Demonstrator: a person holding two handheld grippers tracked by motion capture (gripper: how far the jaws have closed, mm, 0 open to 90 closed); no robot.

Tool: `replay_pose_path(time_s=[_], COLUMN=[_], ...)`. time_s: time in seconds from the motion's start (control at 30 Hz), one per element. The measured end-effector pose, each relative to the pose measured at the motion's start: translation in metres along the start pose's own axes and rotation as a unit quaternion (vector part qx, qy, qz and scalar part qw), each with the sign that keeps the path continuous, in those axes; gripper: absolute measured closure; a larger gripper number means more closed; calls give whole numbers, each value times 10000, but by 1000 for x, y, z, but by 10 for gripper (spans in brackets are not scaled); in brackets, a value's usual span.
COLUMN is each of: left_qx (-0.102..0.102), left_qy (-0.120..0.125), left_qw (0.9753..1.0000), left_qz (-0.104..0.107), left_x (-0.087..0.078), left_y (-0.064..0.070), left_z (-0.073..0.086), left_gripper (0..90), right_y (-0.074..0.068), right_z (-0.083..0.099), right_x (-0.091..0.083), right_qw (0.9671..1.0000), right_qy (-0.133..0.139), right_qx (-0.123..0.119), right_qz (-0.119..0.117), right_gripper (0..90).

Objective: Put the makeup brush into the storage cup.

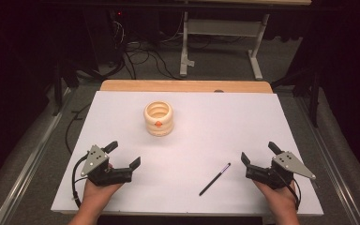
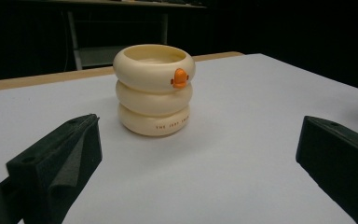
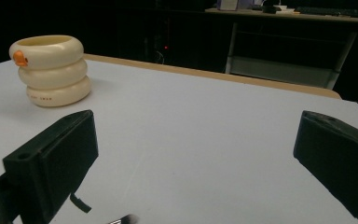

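Note:
A cream holder made of three stacked rings, with a small orange beak on its top ring [image 1: 158, 118], stands upright on the white table top toward the back centre; it also shows as the cream holder [image 2: 154, 89] and the cream holder [image 3: 49, 70]. A black pen [image 1: 214, 179] lies flat at the front, right of centre. My left gripper [image 1: 123, 154] rests open near the front left, its jaws wide apart with nothing between them. My right gripper [image 1: 259, 153] rests open near the front right, just right of the pen, holding nothing.
The white table top [image 1: 225, 126] has a wooden strip [image 1: 185, 86] along its far edge. Beyond it are a white desk frame [image 1: 222, 37] and loose cables on the floor [image 1: 140, 56]. The surroundings are dark.

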State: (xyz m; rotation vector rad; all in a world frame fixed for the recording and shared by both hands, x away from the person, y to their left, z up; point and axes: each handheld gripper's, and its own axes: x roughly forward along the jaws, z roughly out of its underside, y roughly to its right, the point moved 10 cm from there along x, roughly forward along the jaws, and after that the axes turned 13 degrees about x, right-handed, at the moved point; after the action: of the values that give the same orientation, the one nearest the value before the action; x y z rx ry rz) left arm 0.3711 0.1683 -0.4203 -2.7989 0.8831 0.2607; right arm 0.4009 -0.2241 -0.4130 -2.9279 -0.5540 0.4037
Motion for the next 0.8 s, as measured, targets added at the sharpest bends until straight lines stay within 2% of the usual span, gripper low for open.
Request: replay_pose_path(time_s=[0.1,0.23,0.3,0.37,0.43,0.53,0.57,0.7,0.8], left_qx=[-20,-36,-36,-32,-11,-15,-11,-21,-56], left_qy=[12,33,14,31,28,8,11,10,0], left_qw=[10000,10000,10000,10000,10000,10000,10000,10000,10000], left_qz=[-8,-48,-36,-38,-25,7,-4,-7,-10], left_x=[0,-1,-1,0,0,1,1,1,2], left_y=[-1,-2,-2,-2,-1,0,0,0,-1], left_z=[0,-1,0,-1,-1,0,0,0,1], left_gripper=[7,7,7,7,7,7,7,7,7], right_y=[0,0,-1,-2,0,0,0,-1,-4], right_z=[-1,1,0,0,1,0,0,3,6], right_x=[0,1,0,0,0,0,0,2,2], right_qw=[10000,10000,10000,10000,10000,10000,10000,9999,9996], right_qy=[7,-31,-24,-5,-16,-9,-18,-93,-269], right_qx=[48,-44,-2,-39,-77,-15,-69,-54,-43], right_qz=[13,26,36,-8,48,54,62,69,9], right_gripper=[10,10,10,10,10,11,11,13,14])
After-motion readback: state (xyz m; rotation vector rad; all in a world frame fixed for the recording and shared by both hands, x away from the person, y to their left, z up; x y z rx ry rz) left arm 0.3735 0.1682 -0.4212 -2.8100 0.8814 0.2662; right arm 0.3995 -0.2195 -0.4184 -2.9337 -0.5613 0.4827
